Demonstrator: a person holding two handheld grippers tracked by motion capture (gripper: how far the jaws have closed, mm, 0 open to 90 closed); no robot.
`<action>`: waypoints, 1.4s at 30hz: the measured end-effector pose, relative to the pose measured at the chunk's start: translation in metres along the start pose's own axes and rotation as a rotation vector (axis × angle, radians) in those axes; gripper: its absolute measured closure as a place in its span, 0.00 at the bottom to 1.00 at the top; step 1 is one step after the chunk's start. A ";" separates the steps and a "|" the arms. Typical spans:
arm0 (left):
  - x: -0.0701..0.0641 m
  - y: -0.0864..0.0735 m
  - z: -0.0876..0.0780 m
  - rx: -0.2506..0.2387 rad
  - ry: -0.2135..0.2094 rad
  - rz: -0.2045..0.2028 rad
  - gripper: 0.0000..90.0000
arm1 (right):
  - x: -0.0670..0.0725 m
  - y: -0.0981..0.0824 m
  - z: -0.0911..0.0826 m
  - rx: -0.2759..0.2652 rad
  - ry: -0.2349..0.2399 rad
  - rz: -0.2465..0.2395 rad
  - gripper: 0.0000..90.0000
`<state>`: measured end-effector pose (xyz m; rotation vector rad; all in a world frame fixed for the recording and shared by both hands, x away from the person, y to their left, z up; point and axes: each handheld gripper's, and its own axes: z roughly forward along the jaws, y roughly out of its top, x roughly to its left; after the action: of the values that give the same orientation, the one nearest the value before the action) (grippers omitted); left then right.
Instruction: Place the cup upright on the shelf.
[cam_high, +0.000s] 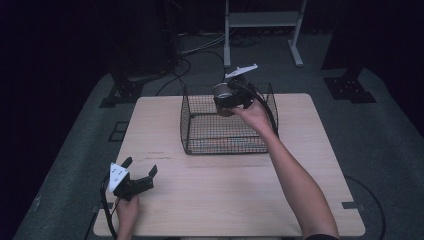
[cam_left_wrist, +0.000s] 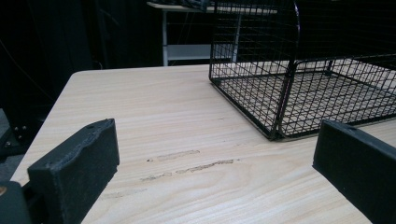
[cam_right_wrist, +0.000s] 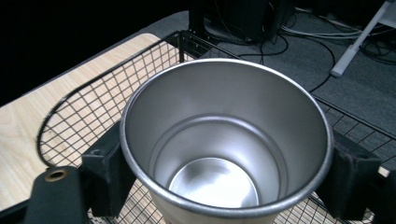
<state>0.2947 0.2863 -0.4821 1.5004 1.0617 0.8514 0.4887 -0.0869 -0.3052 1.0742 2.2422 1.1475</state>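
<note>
Dark room all around, grey floor, pale wooden table (cam_high: 225, 200) in the middle. Black wire basket (cam_high: 200, 125) standing on the far half of the table, open on top, nothing seen inside. Up above the far right part of the basket, right gripper (cam_high: 231, 97) clamped on a shiny metal cup (cam_right_wrist: 224, 140). Cup held upright, mouth up, bare inside, one black jaw pressed against each side of the wall just under the rim. Cup hanging in the air over the basket, not touching the wire as far as can be told.

Down at the near left corner, left gripper (cam_high: 140, 169) resting low by the table top, jaws spread wide, nothing between them but bare wood. Basket corner (cam_left_wrist: 280, 116) a little way off in front of it.

Probably putting the cup into the basket. Looks light, being thin metal and hollow. Stiff too, so no squashing under a firm squeeze. Smooth and slick, though, and wider at the top than at the bottom, so likely to slip down if held loosely. Best grabbed right under the rim, from two opposite sides, just like now. Hard wire below, so a drop could clang and dent; better to set down gently.
</note>
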 end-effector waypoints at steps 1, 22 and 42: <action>0.000 0.000 0.000 0.001 0.000 0.000 0.00 | -0.001 -0.001 0.002 0.001 0.002 0.006 0.20; 0.000 0.000 0.000 -0.001 0.001 -0.004 0.00 | -0.018 -0.012 0.035 0.084 -0.002 0.046 0.20; 0.000 0.000 0.000 -0.003 0.002 -0.003 0.00 | -0.029 -0.026 0.068 0.173 -0.030 0.089 0.20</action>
<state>0.2947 0.2862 -0.4822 1.4958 1.0633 0.8518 0.5380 -0.0848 -0.3657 1.2614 2.3245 0.9783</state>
